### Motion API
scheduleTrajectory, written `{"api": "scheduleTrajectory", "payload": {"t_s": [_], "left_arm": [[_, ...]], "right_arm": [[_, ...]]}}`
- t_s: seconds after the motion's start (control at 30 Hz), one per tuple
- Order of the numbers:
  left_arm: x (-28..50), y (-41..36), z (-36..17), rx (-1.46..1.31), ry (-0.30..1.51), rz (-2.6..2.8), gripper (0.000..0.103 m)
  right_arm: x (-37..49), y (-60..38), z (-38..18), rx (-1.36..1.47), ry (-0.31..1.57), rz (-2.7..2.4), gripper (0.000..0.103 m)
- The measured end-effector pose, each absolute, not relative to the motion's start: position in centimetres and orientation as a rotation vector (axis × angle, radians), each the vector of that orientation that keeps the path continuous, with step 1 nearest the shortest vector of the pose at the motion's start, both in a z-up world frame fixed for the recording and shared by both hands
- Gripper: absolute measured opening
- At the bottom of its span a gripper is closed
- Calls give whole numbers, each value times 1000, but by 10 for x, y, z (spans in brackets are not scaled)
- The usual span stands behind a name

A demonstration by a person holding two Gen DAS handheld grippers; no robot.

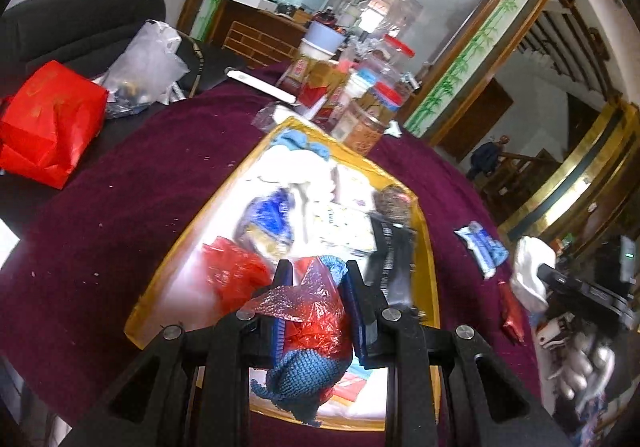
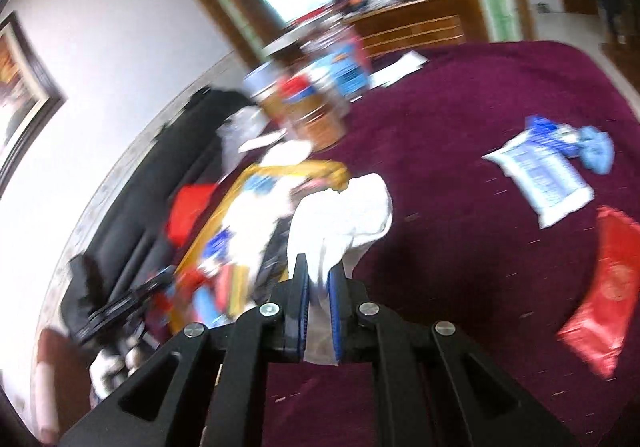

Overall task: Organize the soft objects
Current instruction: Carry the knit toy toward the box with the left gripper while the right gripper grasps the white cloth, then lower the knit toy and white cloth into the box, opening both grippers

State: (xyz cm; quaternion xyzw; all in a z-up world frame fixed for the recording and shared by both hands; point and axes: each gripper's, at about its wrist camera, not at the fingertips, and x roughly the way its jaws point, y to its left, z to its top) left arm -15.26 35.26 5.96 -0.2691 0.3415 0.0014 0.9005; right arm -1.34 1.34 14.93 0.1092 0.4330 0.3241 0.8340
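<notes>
L gripper: jaws pinching a red plastic bag w/ blue knit piece, above the yellow tray mid-table. R gripper: jaws pinching a white cloth over the maroon table, just beside the tray's edge.

Crinkly glossy red plastic bag, matt tablecloth

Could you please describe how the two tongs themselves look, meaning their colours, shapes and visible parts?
Both tongs look alike. The left tongs and the right tongs have matte black angular frames with triangular cut-outs, joined by round silver bolts. Each has two flat black fingers lined inside with ribbed blue pads. No cables or markings are visible on them. In the left view, the hand at the right tongs appears to wear a light glove.
</notes>
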Motion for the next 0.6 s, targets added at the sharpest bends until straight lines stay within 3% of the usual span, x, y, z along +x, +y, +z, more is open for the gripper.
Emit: {"api": "scheduleTrajectory", "payload": {"t_s": [0.27,0.4,0.6], "left_arm": [[-138,366,36,-558,779,101,28],[-134,367,30,-559,784,121,51],[-140,367,36,-584,743,109,60]], "right_arm": [[-48,79,130,184,1014,857,9],[-62,110,119,146,1065,909,9],[-68,150,95,84,1144,922,9]]}}
